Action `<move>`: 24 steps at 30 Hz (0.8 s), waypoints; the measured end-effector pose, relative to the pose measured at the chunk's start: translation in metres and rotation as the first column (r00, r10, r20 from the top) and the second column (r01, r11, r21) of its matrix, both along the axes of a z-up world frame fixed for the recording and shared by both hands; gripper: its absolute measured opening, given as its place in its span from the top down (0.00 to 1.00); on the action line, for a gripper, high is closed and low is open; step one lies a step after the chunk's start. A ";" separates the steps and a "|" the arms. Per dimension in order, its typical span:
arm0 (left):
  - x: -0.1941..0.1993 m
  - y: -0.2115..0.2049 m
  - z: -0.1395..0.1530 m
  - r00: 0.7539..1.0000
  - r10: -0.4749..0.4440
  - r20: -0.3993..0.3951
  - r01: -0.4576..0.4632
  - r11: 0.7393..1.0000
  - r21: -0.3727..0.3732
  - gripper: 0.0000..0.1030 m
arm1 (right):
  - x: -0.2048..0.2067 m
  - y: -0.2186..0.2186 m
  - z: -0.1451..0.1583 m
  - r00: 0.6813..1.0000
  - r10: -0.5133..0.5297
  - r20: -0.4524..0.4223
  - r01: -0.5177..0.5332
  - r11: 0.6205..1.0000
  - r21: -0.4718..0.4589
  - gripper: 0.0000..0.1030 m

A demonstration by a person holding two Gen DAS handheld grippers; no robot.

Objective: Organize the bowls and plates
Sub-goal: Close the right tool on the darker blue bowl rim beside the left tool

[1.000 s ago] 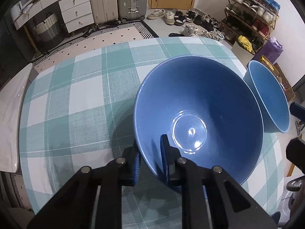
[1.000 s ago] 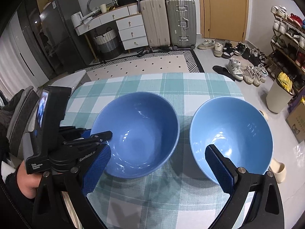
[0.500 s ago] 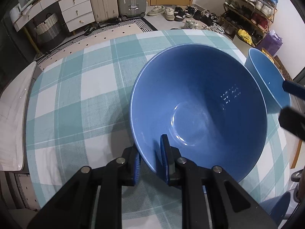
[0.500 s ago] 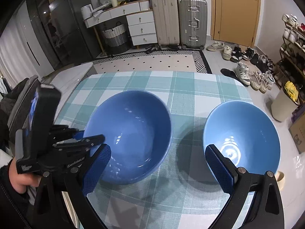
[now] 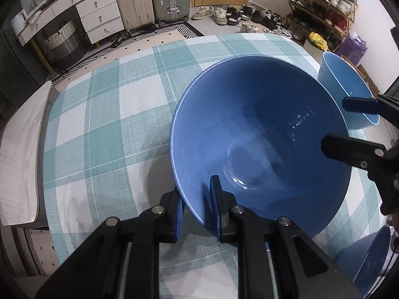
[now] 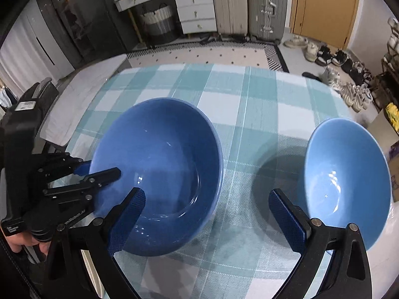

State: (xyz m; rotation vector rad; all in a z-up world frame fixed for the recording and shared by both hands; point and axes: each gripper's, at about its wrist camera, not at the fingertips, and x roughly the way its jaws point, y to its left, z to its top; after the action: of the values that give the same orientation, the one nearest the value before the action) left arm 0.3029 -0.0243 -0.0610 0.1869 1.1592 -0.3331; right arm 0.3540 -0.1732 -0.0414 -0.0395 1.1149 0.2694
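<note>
While the left tool (image 5: 197, 208) pinches the near rim of the dark blue bowl (image 5: 261, 134), one pad sits inside the wall and the other outside it. That bowl is tipped, its far side over the teal-and-white checked cloth (image 5: 104, 114) on the table, a shadow beneath it. Right tool (image 6: 207, 214): fingers spread wide, nothing between them, hanging over the cloth in the gap between the two bowls. Its left finger overlaps the dark bowl's near edge in the right wrist view; contact unclear. Light blue bowl (image 6: 346, 174) lies just right of the right tool, well apart from the dark one. A hand (image 6: 15, 239) grips the left tool's body. Suitcases (image 6: 266, 7) and shoes (image 5: 224, 15) line the floor beyond.
</note>
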 end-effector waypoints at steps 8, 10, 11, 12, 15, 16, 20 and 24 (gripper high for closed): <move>-0.002 0.003 0.000 1.000 -0.003 -0.004 0.003 1.000 -0.013 0.83 | 0.006 0.004 -0.009 0.999 -0.015 -0.047 0.016 0.999 0.032 0.06; -0.002 0.003 0.000 1.000 -0.003 -0.003 0.003 1.000 -0.013 0.83 | 0.008 0.003 -0.012 0.997 -0.018 -0.076 0.022 0.998 0.053 0.18; -0.002 0.003 0.000 1.000 -0.003 -0.004 0.003 1.000 -0.014 0.83 | 0.010 0.003 -0.014 0.995 -0.016 -0.095 0.021 0.998 0.059 0.28; -0.002 0.003 0.000 1.000 -0.004 -0.004 0.004 1.000 -0.018 0.83 | 0.011 0.004 -0.016 0.994 -0.014 -0.111 0.020 0.998 0.058 0.32; -0.003 0.003 0.001 1.000 -0.010 -0.004 0.010 1.000 -0.023 0.83 | 0.010 0.005 -0.018 0.994 -0.021 -0.110 0.026 0.999 0.042 0.36; -0.002 0.002 0.001 1.000 -0.010 -0.003 0.010 1.000 -0.022 0.83 | 0.010 0.005 -0.018 0.994 -0.024 -0.111 0.028 0.999 0.041 0.40; -0.003 0.002 0.002 1.000 -0.010 -0.004 0.010 1.000 -0.023 0.83 | 0.010 0.004 -0.022 0.990 -0.026 -0.138 0.034 0.998 0.055 0.68; -0.003 0.001 0.003 1.000 -0.007 -0.012 0.006 1.000 -0.020 0.83 | 0.010 0.005 -0.024 0.988 -0.036 -0.149 0.040 0.999 0.027 0.78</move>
State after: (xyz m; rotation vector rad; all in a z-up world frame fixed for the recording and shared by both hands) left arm 0.3002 -0.0229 -0.0581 0.1713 1.1668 -0.3519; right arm 0.3638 -0.1684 -0.0659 0.0284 1.2582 0.2579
